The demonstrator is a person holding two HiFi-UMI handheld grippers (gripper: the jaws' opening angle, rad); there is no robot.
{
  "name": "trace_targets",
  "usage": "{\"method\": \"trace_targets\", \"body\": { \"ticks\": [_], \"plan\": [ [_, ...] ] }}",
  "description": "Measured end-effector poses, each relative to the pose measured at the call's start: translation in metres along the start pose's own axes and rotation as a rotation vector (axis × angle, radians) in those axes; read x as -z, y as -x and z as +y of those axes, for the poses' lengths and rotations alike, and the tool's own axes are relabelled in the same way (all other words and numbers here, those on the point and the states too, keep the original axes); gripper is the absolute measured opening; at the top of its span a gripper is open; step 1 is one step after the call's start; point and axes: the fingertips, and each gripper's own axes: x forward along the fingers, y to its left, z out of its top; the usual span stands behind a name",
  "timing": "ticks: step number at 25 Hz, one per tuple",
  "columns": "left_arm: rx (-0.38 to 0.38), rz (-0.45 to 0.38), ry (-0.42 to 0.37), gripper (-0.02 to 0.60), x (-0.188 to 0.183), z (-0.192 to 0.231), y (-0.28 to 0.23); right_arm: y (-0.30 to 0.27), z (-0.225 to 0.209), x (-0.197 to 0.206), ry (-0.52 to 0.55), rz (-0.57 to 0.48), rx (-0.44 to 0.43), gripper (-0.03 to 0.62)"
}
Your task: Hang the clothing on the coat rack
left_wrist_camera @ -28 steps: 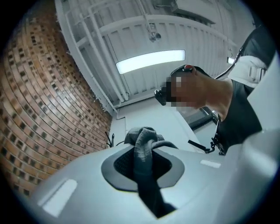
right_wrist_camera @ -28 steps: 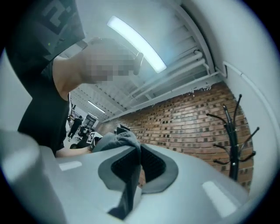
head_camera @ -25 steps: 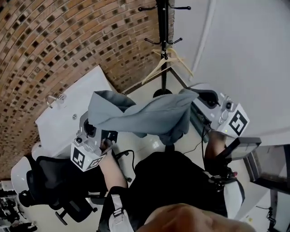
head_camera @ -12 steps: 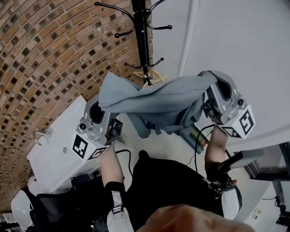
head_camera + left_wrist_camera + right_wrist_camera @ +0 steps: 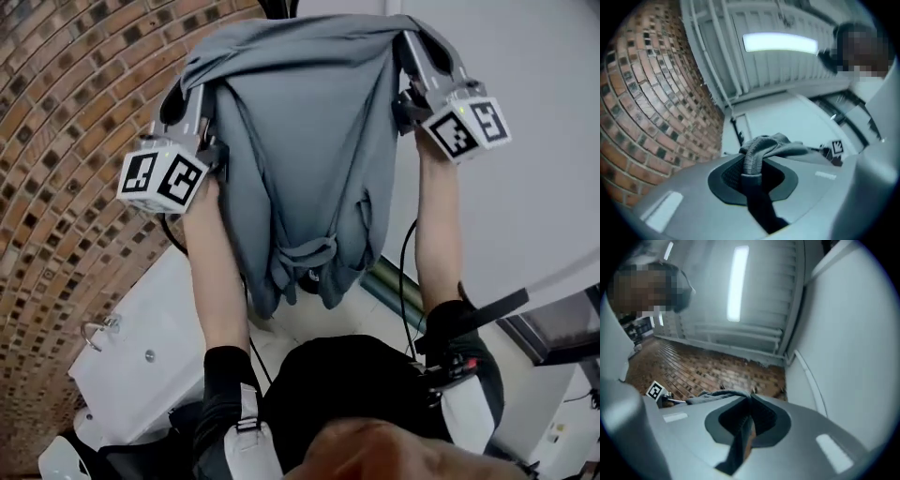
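No words, numbers or brand names can be read anywhere. The only printed marks are black-and-white square patterns. They sit on the left marker cube (image 5: pixel 161 176) of the left gripper (image 5: pixel 190 84), at centre left of the head view, and on the right marker cube (image 5: pixel 466 125) of the right gripper (image 5: pixel 412 45), at upper right.

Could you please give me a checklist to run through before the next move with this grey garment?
1. Left gripper shut on the grey garment: ok, a fold is pinched between its jaws.
2. Right gripper shut on the garment: ok, fabric is pinched.
3. Garment spread between both grippers: ok, its top edge is stretched across.
4. Lower end untangled: cannot tell, it hangs bunched.
5. Coat rack hook in sight: cannot tell, the garment fills the top of the head view.
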Motion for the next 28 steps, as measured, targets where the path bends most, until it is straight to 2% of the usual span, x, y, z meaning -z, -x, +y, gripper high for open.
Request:
{"method": "trace_targets", "body": {
  "ticks": [2, 3, 5, 6, 9, 12, 14, 16, 18, 20, 22, 24, 28],
  "plan": [
    [-0.036, 0.223, -0.013, 0.035, 0.065, 0.02, -0.022, -0.015, -0.032, 0.083, -0.131, 0.226, 0.084, 0.008],
    [-0.024, 0.319, -0.028, 0.035, 0.096, 0.015, -0.014, 0.0, -0.029, 0.124, -0.198, 0.316, 0.077, 0.008],
    [-0.003, 0.441, -0.075, 0.038, 0.141, -0.01, 0.022, 0.05, 0.009, 0.175, -0.278, 0.399, -0.004, 0.008],
    [0.006, 0.461, -0.083, 0.038, 0.153, -0.024, 0.034, 0.067, 0.035, 0.184, -0.302, 0.393, -0.06, 0.008],
    [0.036, 0.431, -0.052, 0.038, 0.171, -0.064, 0.044, 0.082, 0.099, 0.179, -0.271, 0.331, -0.216, 0.008],
    [0.054, 0.312, 0.03, 0.044, 0.182, -0.094, 0.06, 0.092, 0.115, 0.171, -0.252, 0.271, -0.281, 0.008],
    [0.012, 0.216, 0.085, 0.046, 0.183, -0.098, 0.077, 0.095, 0.107, 0.164, -0.26, 0.231, -0.288, 0.008],
    [-0.062, 0.171, 0.134, 0.046, 0.19, -0.099, 0.107, 0.101, 0.101, 0.161, -0.265, 0.213, -0.287, 0.011],
    [-0.13, 0.178, 0.15, 0.046, 0.197, -0.106, 0.139, 0.109, 0.095, 0.165, -0.276, 0.216, -0.268, 0.02],
    [-0.182, 0.201, 0.153, 0.046, 0.199, -0.117, 0.168, 0.121, 0.085, 0.174, -0.292, 0.236, -0.217, 0.092],
    [-0.219, 0.215, 0.146, 0.046, 0.194, -0.133, 0.195, 0.142, 0.076, 0.186, -0.318, 0.261, -0.155, 0.123],
    [-0.237, 0.22, 0.131, 0.046, 0.186, -0.153, 0.222, 0.171, 0.079, 0.197, -0.371, 0.283, -0.124, 0.123],
    [-0.21, 0.237, 0.134, 0.039, 0.171, -0.206, 0.278, 0.24, 0.128, 0.214, -0.496, 0.381, -0.171, 0.114]
  ]
}}
